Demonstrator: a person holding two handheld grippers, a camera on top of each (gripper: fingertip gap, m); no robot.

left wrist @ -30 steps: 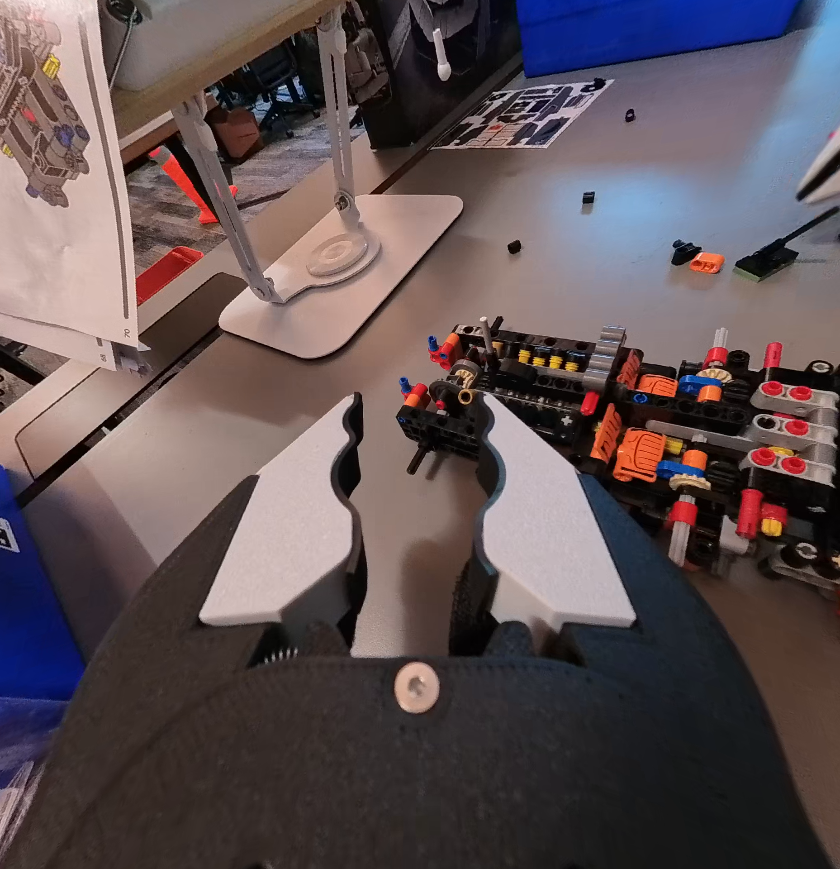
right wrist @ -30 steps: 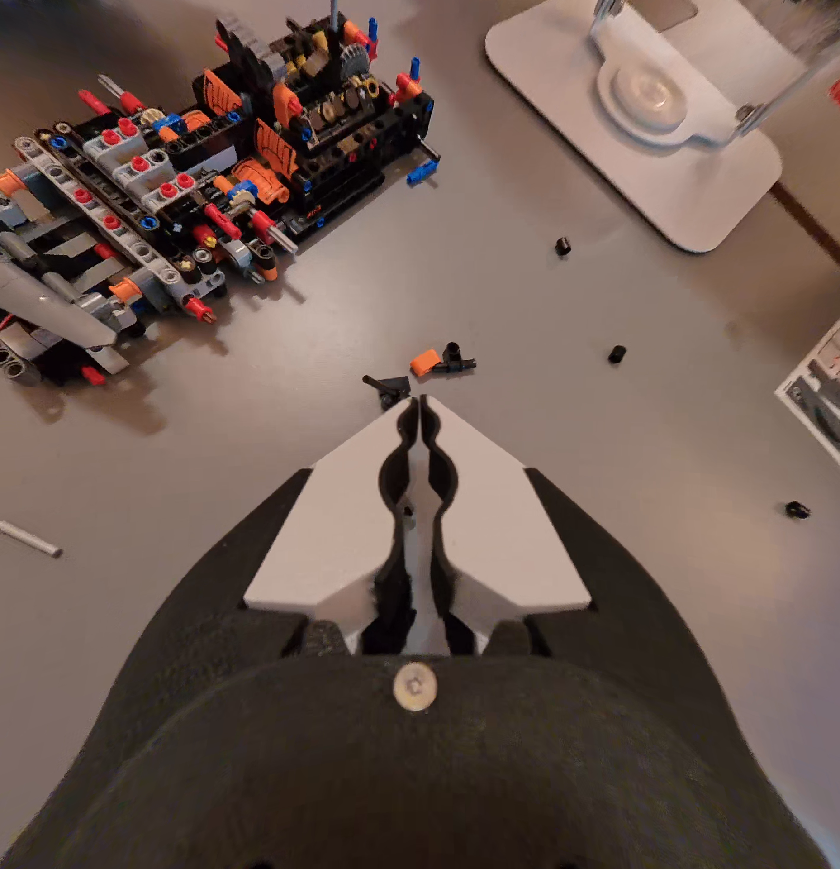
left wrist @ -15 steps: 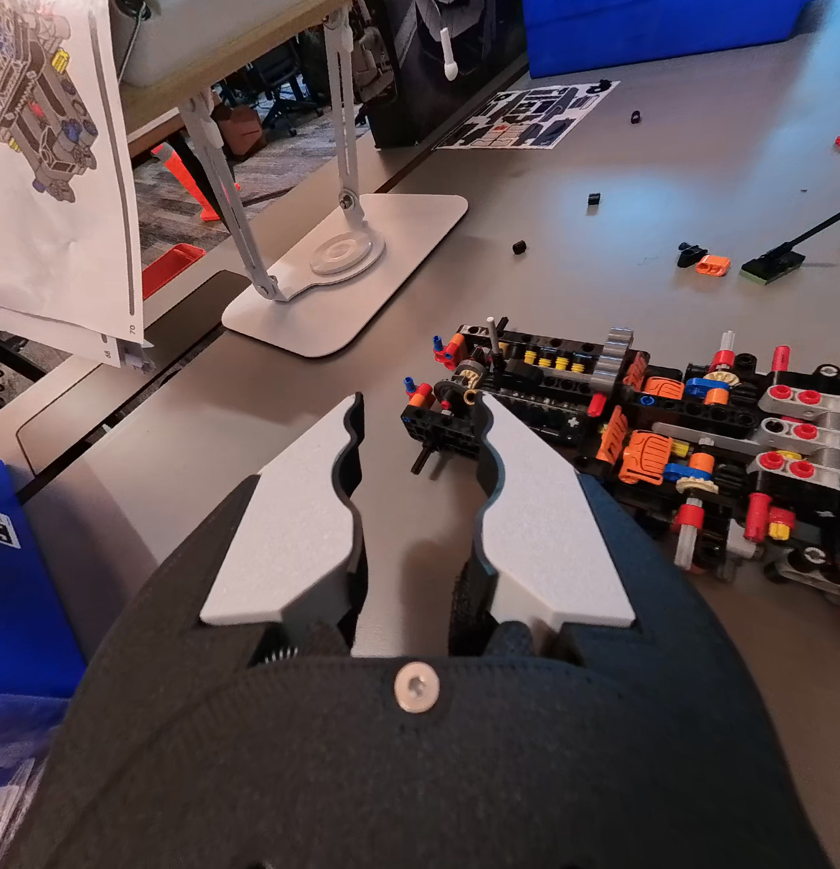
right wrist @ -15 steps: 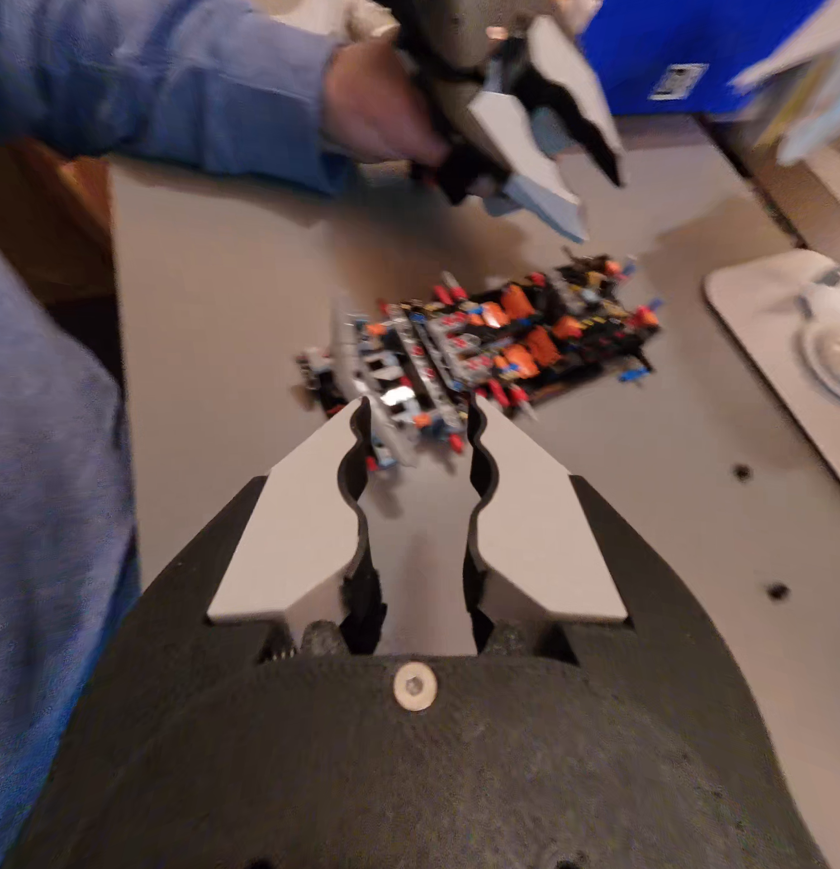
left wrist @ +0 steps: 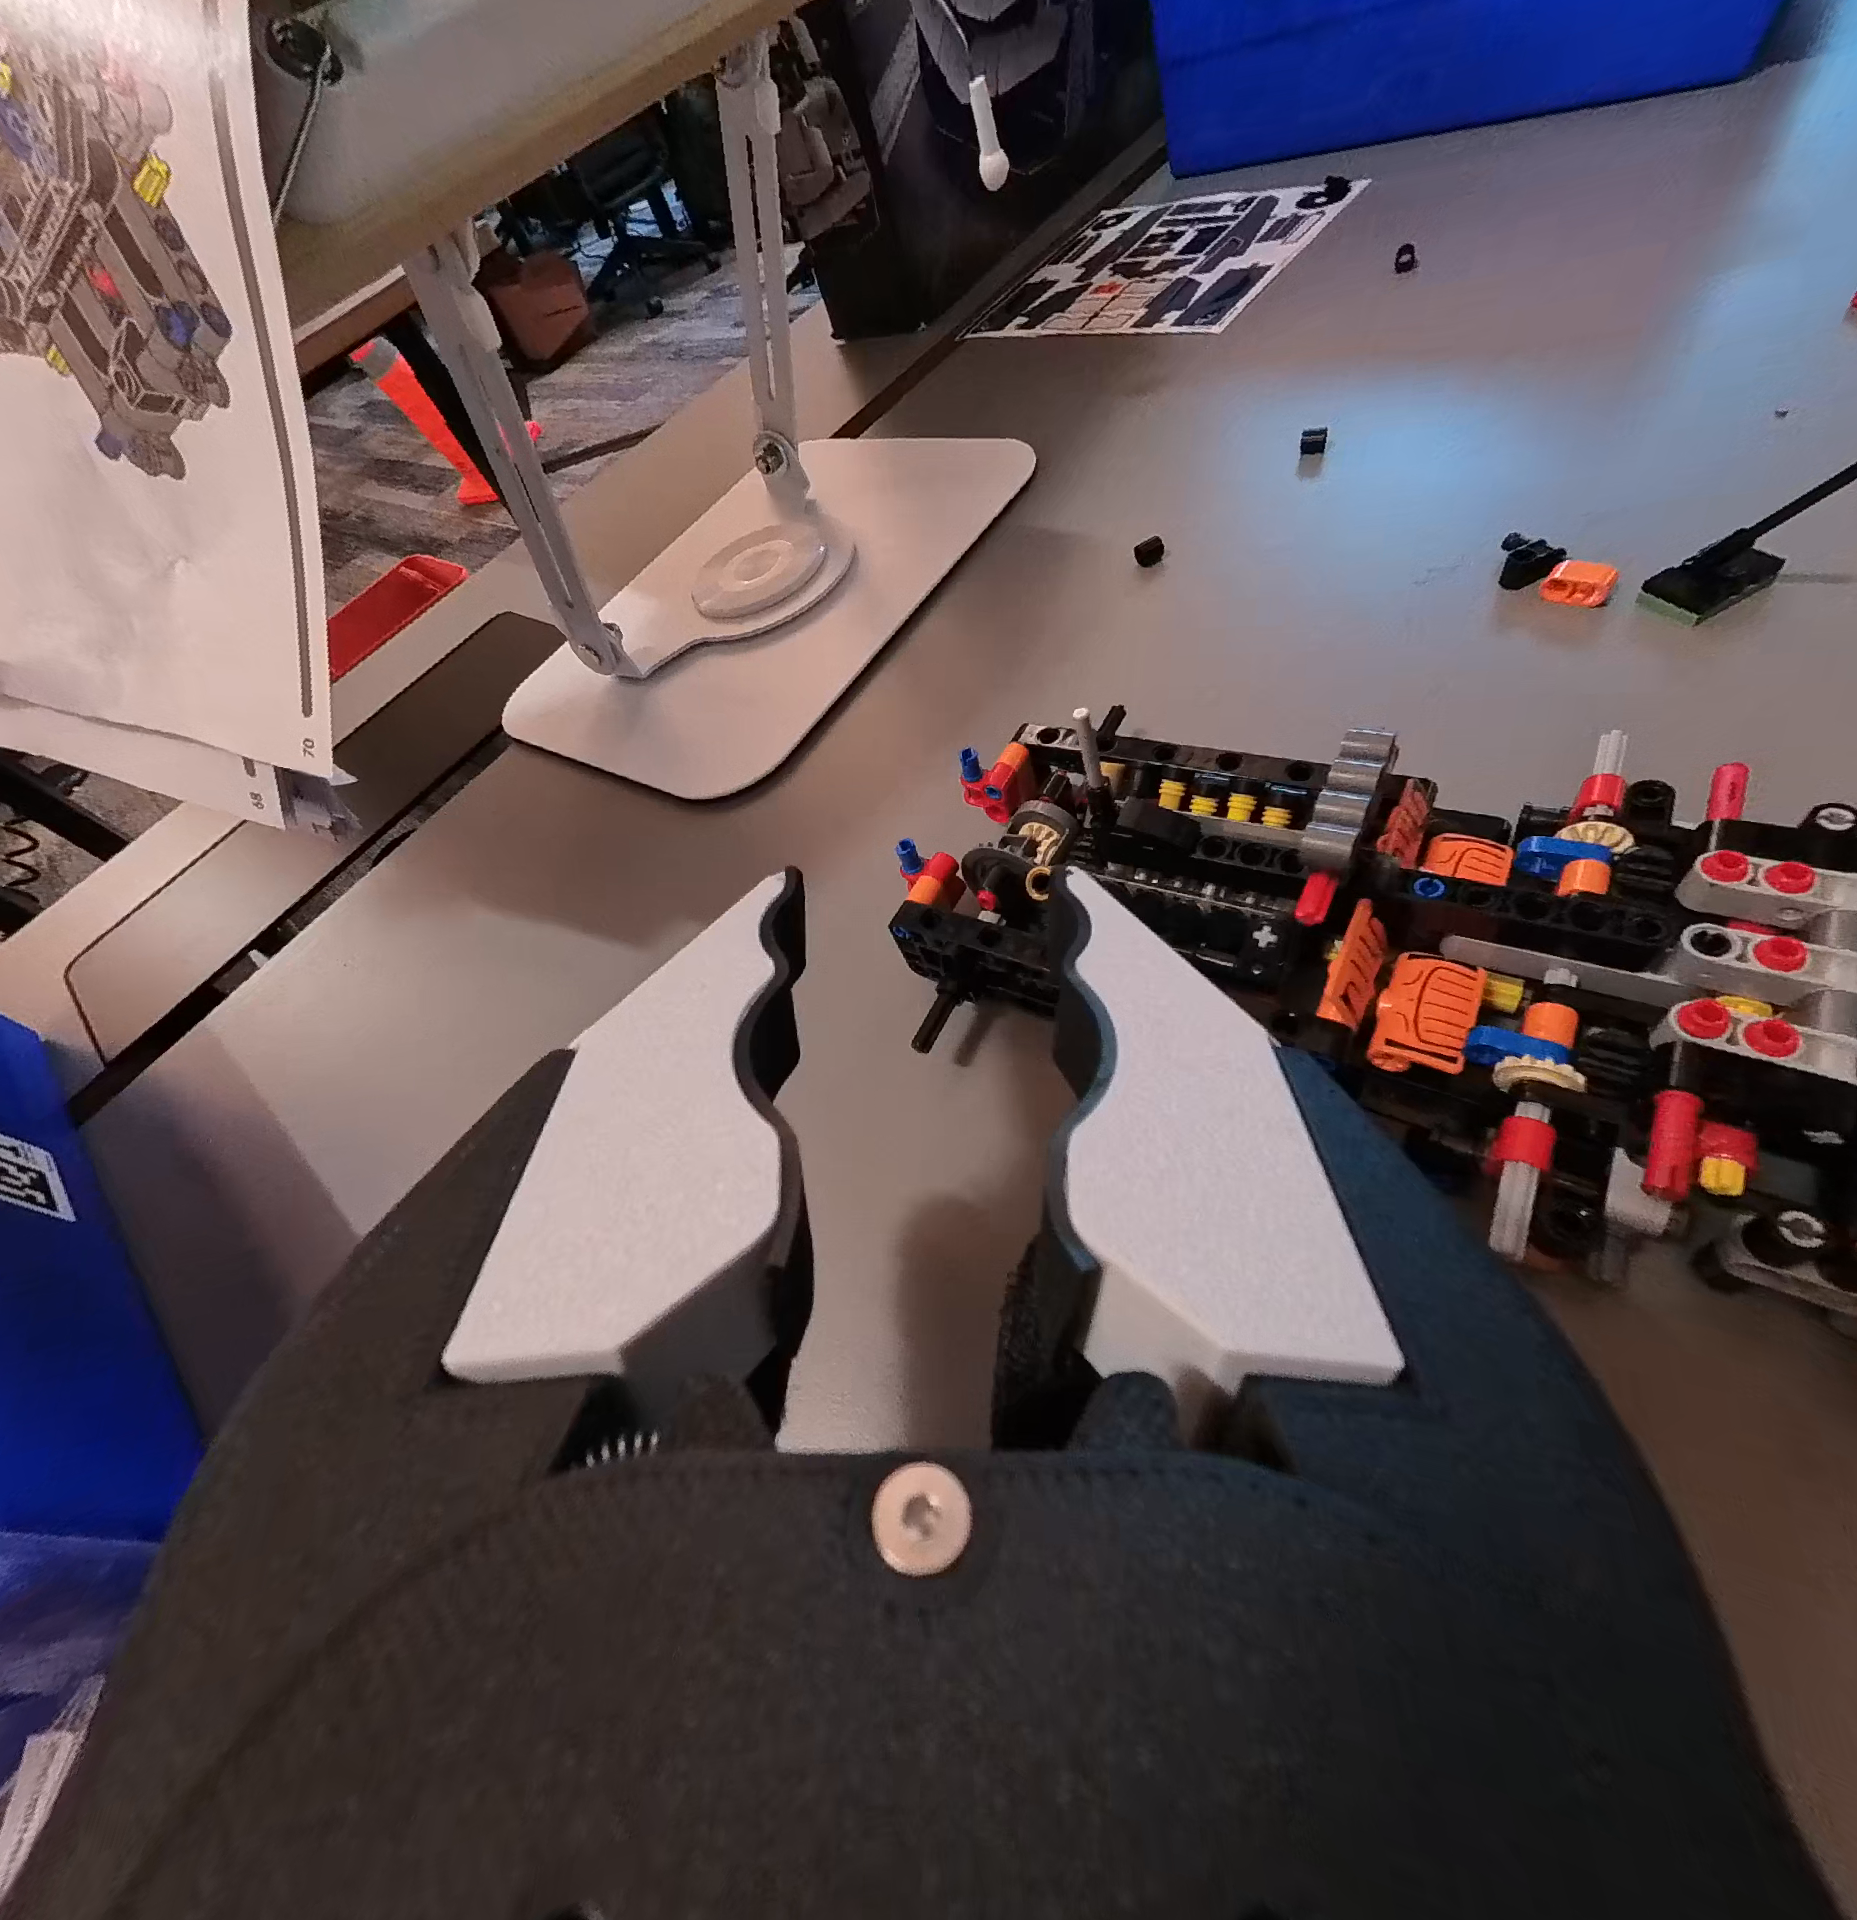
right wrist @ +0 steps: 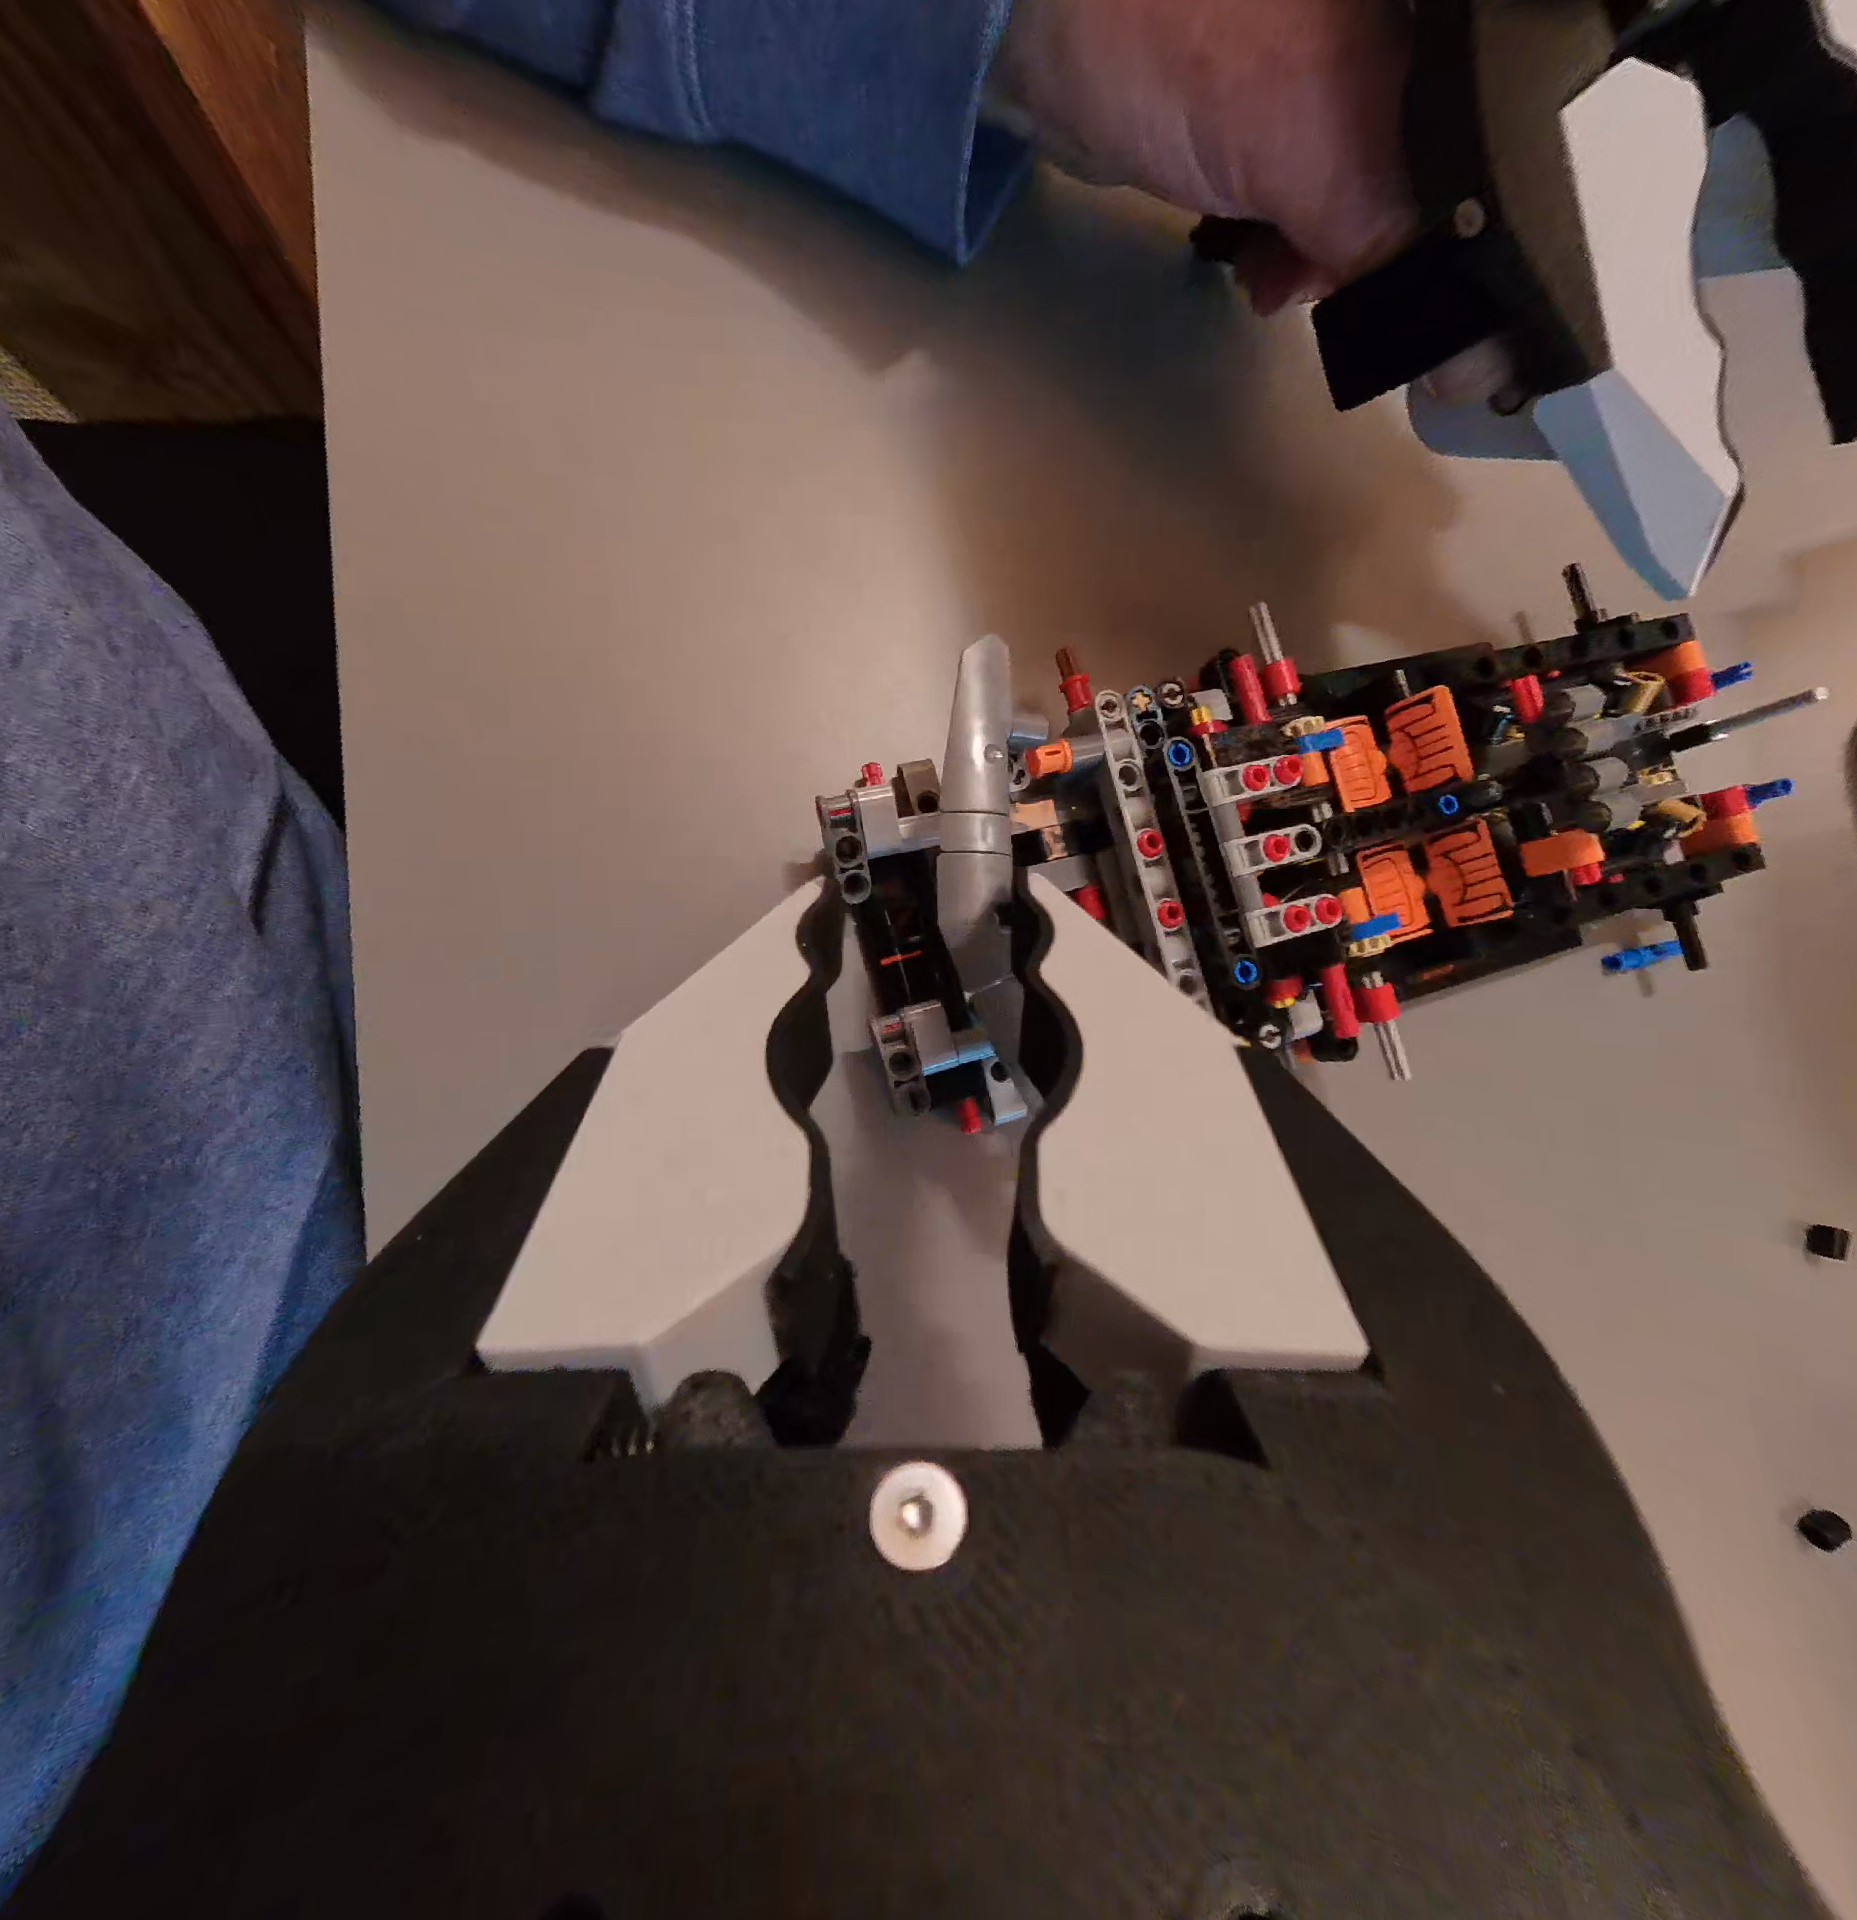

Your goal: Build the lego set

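The lego model (left wrist: 1423, 935), a long black frame with orange, red and grey parts, lies on the grey table. My left gripper (left wrist: 934, 894) is open and empty, just above the table at the model's front end, and its right fingertip (left wrist: 1075, 904) is close to the black corner block. In the right wrist view the model (right wrist: 1371, 831) lies lengthwise. My right gripper (right wrist: 929, 894) is open, with its fingers on either side of the model's grey and black rear end. The left gripper (right wrist: 1630, 364), held by a hand, hovers above the model's far end.
A white stand base (left wrist: 778, 613) and an instruction page (left wrist: 124, 364) are at the left, and a sticker sheet (left wrist: 1163, 270) at the back. Loose bits lie beyond the model: an orange piece (left wrist: 1576, 582) and small black pieces (left wrist: 1147, 549). The table edge (right wrist: 326, 623) is at my left. The orange piece (left wrist: 1576, 582) is about 20 centimeters from both grippers' fingertips.
My right gripper opened and swung from the loose pieces to the model's rear end, which now sits between its fingers. My left gripper has barely moved.
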